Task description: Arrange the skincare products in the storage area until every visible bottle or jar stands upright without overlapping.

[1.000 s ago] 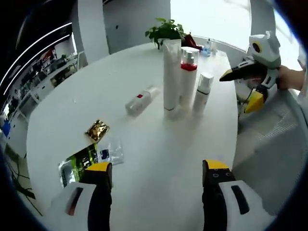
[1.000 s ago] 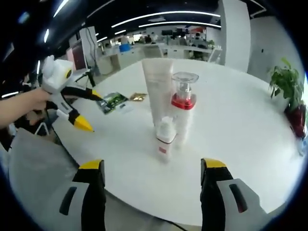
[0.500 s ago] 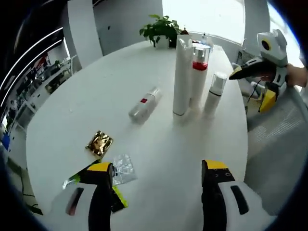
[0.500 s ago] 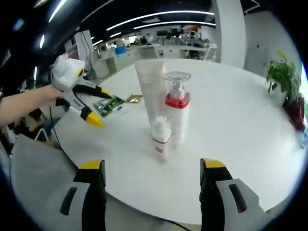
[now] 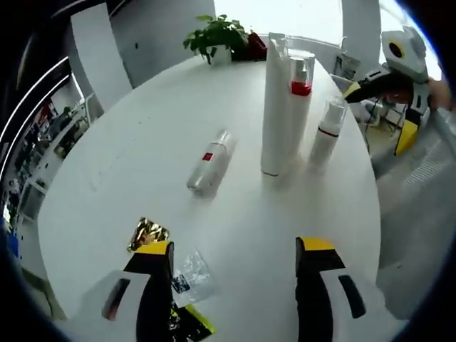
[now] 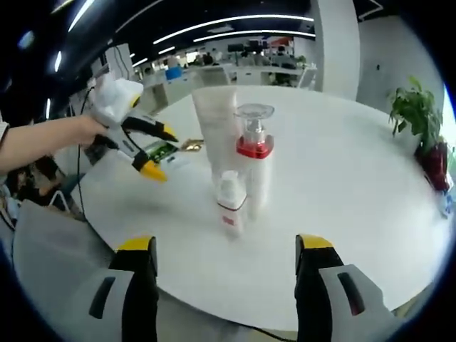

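1. Left gripper [image 5: 226, 265] hangs over the table [image 5: 135, 142] near its edge, jaws wide and empty, packets [image 5: 147, 234] beside them.
2. Mid-table lies the fallen bottle [image 5: 210, 160], the one still down: close across its middle, tip it up gently (cap end uppermost).
3. Upright tube [image 5: 274, 107], pump bottle [image 5: 299, 92] and small bottle [image 5: 328, 135] cluster rightward; stand it apart from them.
4. Right gripper [image 6: 226, 265] waits at the table's edge, jaws wide, holding nothing.

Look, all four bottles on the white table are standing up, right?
Not quite. Three stand upright: the tall tube, the pump bottle and the small bottle. The red-label bottle lies on its side on the white table, apart from them. The left gripper view shows it.
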The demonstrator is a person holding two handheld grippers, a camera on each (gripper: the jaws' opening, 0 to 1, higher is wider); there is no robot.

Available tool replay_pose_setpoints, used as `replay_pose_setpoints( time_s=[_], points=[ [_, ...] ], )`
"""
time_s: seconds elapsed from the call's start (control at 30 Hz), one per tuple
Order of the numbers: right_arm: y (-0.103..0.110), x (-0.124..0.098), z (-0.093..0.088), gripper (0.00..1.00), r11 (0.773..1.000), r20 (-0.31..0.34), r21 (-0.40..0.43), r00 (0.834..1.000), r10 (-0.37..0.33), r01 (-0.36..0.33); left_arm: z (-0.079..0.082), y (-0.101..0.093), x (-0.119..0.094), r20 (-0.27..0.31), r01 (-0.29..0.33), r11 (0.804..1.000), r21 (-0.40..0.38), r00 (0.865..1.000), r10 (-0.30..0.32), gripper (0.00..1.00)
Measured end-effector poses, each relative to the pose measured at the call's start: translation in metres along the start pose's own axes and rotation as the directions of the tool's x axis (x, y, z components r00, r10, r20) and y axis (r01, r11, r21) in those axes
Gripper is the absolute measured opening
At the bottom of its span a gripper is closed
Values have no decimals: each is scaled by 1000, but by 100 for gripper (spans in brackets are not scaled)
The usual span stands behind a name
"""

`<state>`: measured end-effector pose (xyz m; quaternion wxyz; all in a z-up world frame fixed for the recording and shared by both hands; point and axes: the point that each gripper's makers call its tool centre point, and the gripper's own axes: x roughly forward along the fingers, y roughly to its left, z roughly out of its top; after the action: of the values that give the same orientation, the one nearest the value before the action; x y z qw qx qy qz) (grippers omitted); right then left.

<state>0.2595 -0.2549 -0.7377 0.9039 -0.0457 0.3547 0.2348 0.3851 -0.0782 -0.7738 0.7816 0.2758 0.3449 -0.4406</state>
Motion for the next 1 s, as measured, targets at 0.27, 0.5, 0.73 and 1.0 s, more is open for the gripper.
replay_pose_setpoints(
  time_s=[0.27,0.5,0.73,1.0],
  points=[
    [-2,-1,0,78,1000,0,2,1000,-13,13,20,15,22,-21,23,999,46,1000,-22,61],
    [-6,-1,-1,78,1000,-5,11,1000,-28,28,33,22,44,-34,50,995,87,998,-47,61],
    [-5,-1,-2,78,1000,-12,10,1000,-25,25,49,24,60,-31,77,990,119,997,-74,59],
    [-4,0,-3,78,1000,-17,7,1000,-22,23,61,36,83,-47,111,983,146,993,-105,51]
  ],
)
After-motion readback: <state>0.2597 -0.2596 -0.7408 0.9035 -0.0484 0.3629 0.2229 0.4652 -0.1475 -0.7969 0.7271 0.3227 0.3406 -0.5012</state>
